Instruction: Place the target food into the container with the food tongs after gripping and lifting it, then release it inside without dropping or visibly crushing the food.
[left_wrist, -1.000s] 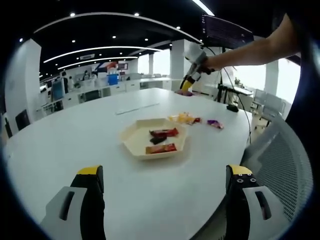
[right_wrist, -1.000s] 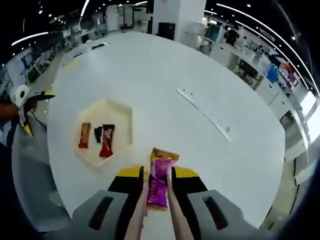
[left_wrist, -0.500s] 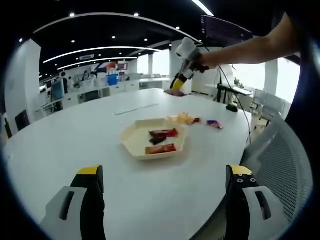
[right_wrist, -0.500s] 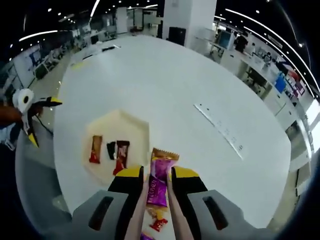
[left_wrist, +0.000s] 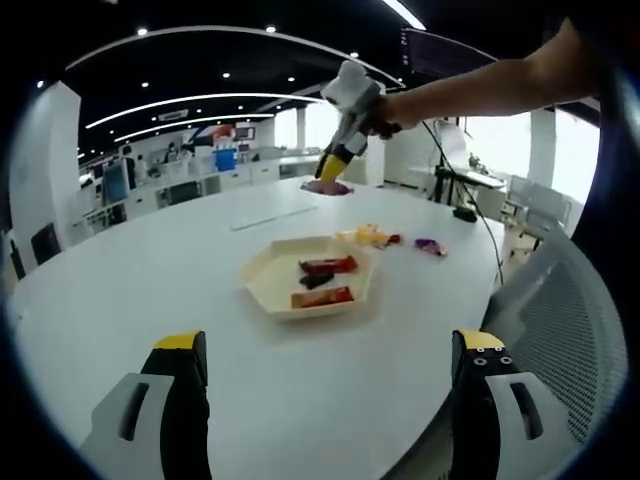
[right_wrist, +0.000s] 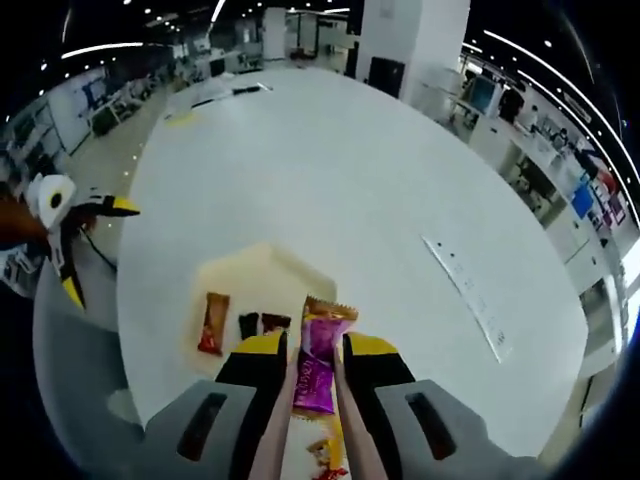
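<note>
In the left gripper view the left tool (left_wrist: 325, 400) stands wide and empty at the bottom, above a white round worktop (left_wrist: 150, 290) with a tray (left_wrist: 270, 285) at centre, while in the right gripper view the right tool (right_wrist: 315, 355) grips a purple snack packet (right_wrist: 315, 365), probably light, crinkly and slippery, by its middle, in a big office.

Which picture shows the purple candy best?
The right gripper view: the purple candy sits big and close, pinched in the right tongs. In the left gripper view it is a tiny far-off purple blob.
</note>
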